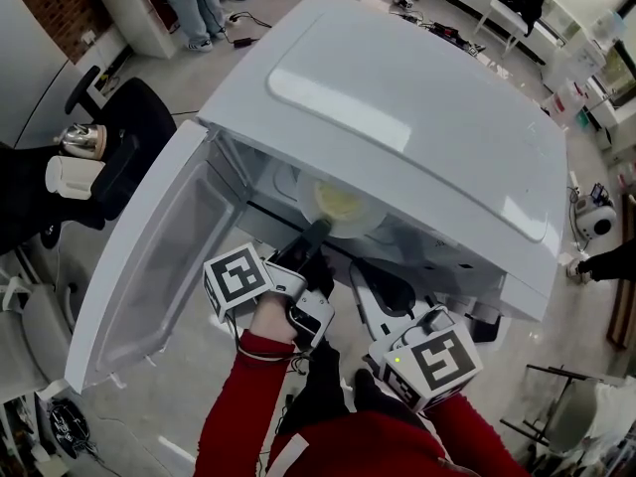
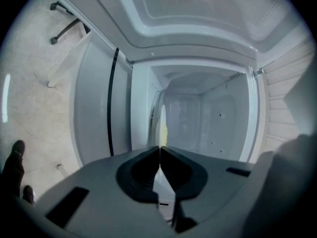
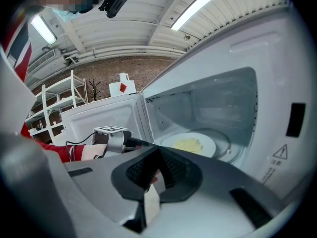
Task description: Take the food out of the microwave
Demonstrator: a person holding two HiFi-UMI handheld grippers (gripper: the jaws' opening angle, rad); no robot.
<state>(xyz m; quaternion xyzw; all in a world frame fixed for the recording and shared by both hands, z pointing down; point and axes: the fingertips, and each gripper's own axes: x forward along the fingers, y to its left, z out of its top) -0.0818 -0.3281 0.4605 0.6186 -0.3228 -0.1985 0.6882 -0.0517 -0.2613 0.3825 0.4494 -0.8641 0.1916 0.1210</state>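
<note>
The white microwave (image 1: pixel 397 97) stands with its door (image 1: pixel 149 266) swung open to the left. Inside lies a white plate (image 1: pixel 343 210) with yellow food (image 3: pixel 188 144) on it. My left gripper (image 1: pixel 320 230) reaches into the opening, shut on the plate's near rim. In the left gripper view the plate (image 2: pixel 162 125) shows edge-on, running into the closed jaw tips of the left gripper (image 2: pixel 159 151). In the right gripper view, the left gripper (image 3: pixel 150 144) meets the plate's (image 3: pixel 198 139) left rim. My right gripper (image 1: pixel 363 268) hangs just outside the opening, shut on nothing.
A metal kettle (image 1: pixel 79 139) and a white mug (image 1: pixel 68 175) stand to the left, beside a black chair (image 1: pixel 139 117). A person (image 1: pixel 194 3) stands at the back. The open door blocks the left side. White shelves (image 3: pixel 49 100) stand against a brick wall.
</note>
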